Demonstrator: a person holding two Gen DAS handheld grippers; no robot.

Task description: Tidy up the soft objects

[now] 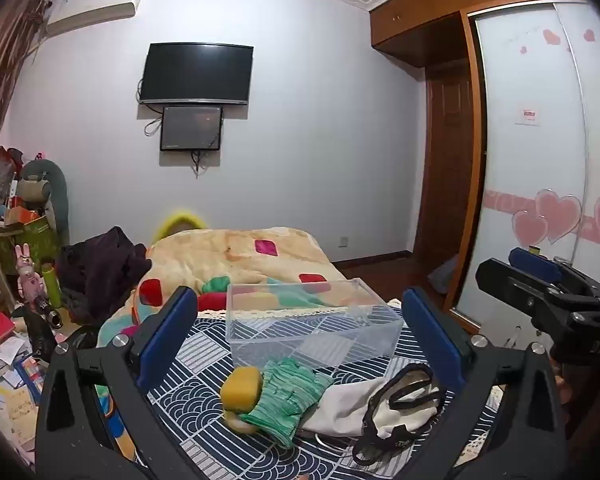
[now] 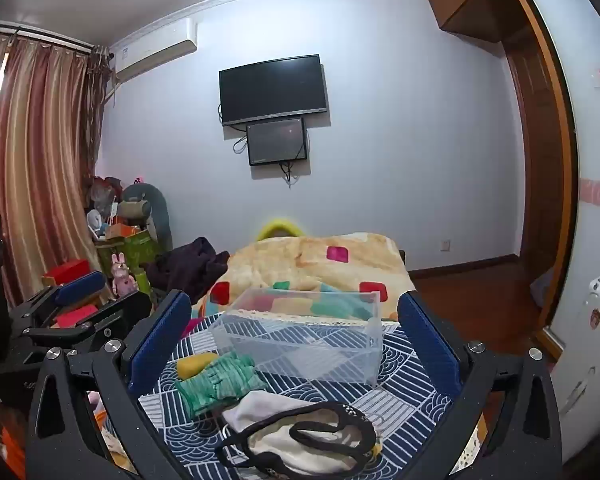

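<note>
Sponge (image 1: 242, 390) left of glove (image 1: 286, 396), cloth (image 1: 364, 404) right, box (image 1: 312, 322) behind.

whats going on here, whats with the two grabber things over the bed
A person holds a gripper in each hand over a patterned cloth on the bed. Both the left gripper and the right gripper are open and hold nothing. In front of them lie a yellow sponge, a green glove and a white garment with black trim. Behind these stands a clear plastic box, with nothing in it yet.
</note>
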